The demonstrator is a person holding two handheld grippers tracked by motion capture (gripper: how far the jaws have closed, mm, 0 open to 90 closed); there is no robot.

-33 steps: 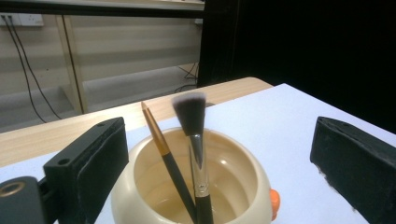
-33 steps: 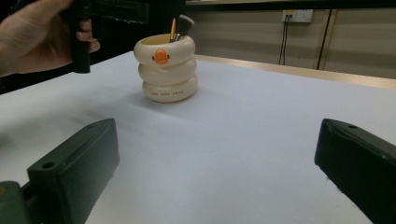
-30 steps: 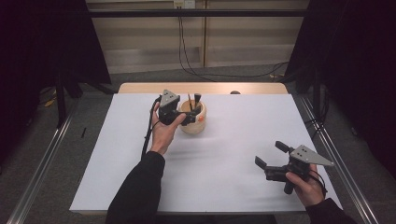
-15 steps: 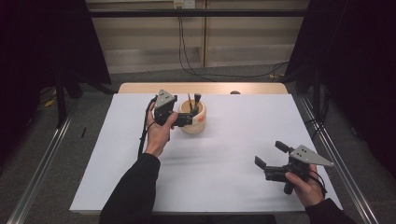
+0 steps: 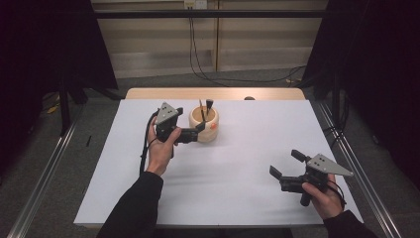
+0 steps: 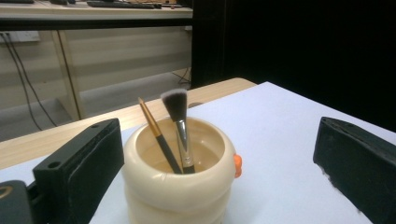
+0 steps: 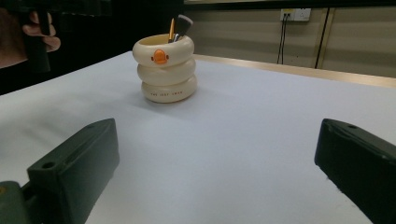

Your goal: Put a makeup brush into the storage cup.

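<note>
White-covered table (image 5: pixel 247 163), grey floor (image 5: pixel 99 119), beige wall (image 5: pixel 148 44), black curtains (image 5: pixel 376 74)

I see a cream ringed holder (image 7: pixel 164 68) with an orange beak, my black tongs (image 5: pixel 198 130), and a white surface (image 5: pixel 247 148).

I see my left gripper (image 6: pixel 219 186) with its two black jaws spread wide, the cream ringed pot (image 6: pixel 180 179) between them, close to the left jaw. A fluffy-tipped makeup brush (image 6: pixel 180 123) and a thin gold-tipped brush (image 6: pixel 156 130) stand inside it on the white table (image 6: pixel 280 154).
</note>
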